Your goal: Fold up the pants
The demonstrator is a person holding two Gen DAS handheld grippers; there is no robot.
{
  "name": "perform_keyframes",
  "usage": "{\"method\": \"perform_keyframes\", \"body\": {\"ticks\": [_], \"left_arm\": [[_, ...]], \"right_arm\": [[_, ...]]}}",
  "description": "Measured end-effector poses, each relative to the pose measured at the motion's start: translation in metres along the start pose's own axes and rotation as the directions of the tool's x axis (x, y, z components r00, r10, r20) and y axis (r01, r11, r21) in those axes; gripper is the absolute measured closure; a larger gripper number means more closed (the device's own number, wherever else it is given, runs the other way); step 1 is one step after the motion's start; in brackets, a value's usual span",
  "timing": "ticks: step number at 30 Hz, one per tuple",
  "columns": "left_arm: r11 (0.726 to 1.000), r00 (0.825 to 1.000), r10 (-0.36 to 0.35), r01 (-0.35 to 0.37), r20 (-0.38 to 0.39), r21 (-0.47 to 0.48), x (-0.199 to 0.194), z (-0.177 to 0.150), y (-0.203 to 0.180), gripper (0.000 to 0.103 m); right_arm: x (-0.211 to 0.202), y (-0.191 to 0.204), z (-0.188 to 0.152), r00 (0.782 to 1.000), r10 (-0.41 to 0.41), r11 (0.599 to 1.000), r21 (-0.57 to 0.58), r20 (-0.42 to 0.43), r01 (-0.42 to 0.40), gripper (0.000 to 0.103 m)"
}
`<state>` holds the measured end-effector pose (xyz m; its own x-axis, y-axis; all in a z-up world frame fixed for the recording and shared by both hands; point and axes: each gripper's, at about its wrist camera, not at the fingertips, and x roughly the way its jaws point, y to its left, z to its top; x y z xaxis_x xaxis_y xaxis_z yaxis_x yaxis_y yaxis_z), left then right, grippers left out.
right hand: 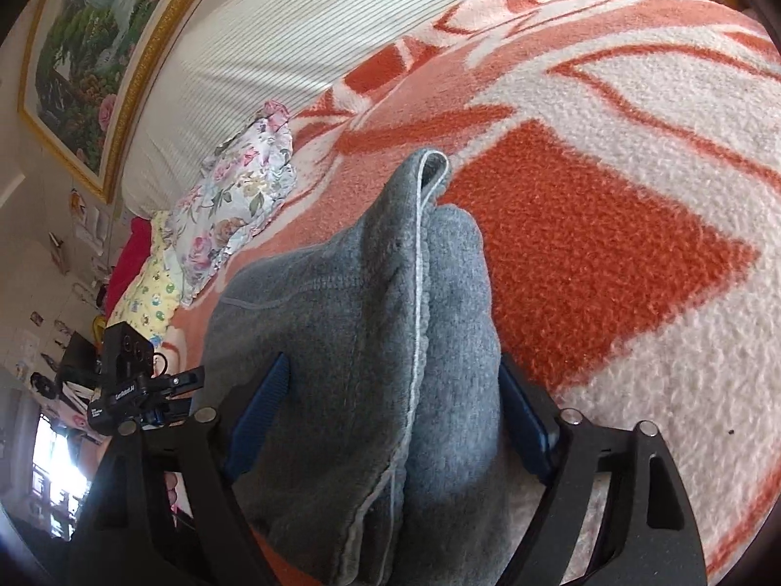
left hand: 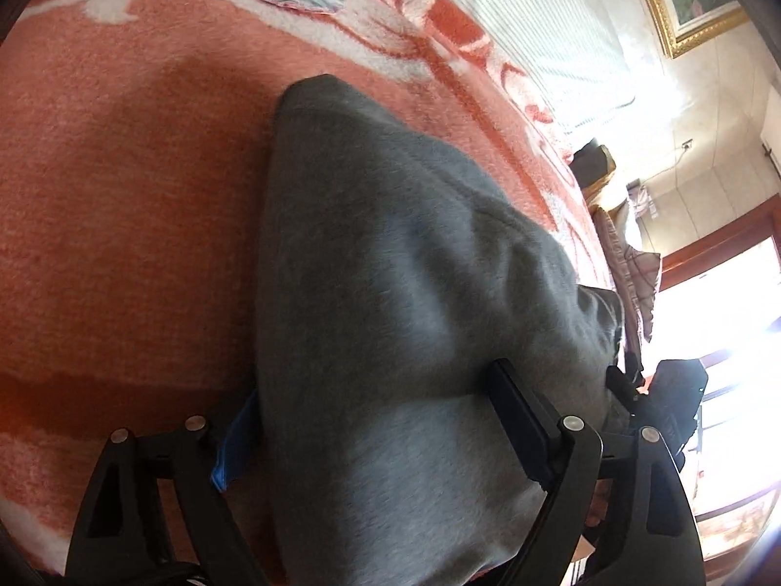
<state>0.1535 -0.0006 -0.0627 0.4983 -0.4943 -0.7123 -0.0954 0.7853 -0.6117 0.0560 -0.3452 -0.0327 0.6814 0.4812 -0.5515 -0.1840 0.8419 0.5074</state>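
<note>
Grey fleece pants (left hand: 390, 268) lie bunched on an orange and white blanket (left hand: 122, 195). In the left wrist view my left gripper (left hand: 376, 420) is shut on a thick fold of the pants, which fills the gap between its fingers. In the right wrist view my right gripper (right hand: 390, 405) is shut on another bunch of the pants (right hand: 390, 317), whose pale seam runs up the middle to a folded tip. The other gripper (right hand: 132, 381) shows at the left of the right wrist view.
A floral cloth (right hand: 234, 195) and a striped white pillow (right hand: 293, 24) lie at the head of the bed. A gold-framed picture (right hand: 88, 49) hangs on the wall. The blanket (right hand: 610, 195) spreads wide to the right.
</note>
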Motion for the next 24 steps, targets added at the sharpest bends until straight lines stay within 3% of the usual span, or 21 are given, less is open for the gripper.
{"method": "perform_keyframes", "body": {"ticks": [4,8,11,15,24], "left_arm": [[1.0,1.0,-0.004,0.004,0.013,0.009,0.006,0.004,-0.008,0.022],[0.999,0.997,-0.037,0.037,0.072,0.006,0.0,-0.002,-0.008,0.064],[0.998,0.994,-0.055,0.054,0.097,0.013,-0.008,-0.005,-0.008,0.076],[0.996,0.989,-0.084,0.082,0.121,0.021,-0.02,-0.006,-0.009,0.08],[0.995,0.978,-0.102,0.097,0.184,0.035,-0.055,0.0,-0.007,0.081]], "right_arm": [[-0.001,-0.002,-0.002,1.0,0.017,1.0,0.014,0.005,-0.017,0.035],[-0.006,-0.002,-0.007,0.999,0.048,0.999,0.014,0.025,-0.048,0.052],[-0.01,-0.001,-0.009,0.998,0.049,0.998,0.031,0.044,-0.051,0.061],[-0.017,0.007,-0.007,0.997,0.043,0.999,0.031,0.06,-0.045,0.068],[-0.02,0.047,0.009,0.996,0.052,0.997,-0.056,0.078,-0.047,0.069]]}}
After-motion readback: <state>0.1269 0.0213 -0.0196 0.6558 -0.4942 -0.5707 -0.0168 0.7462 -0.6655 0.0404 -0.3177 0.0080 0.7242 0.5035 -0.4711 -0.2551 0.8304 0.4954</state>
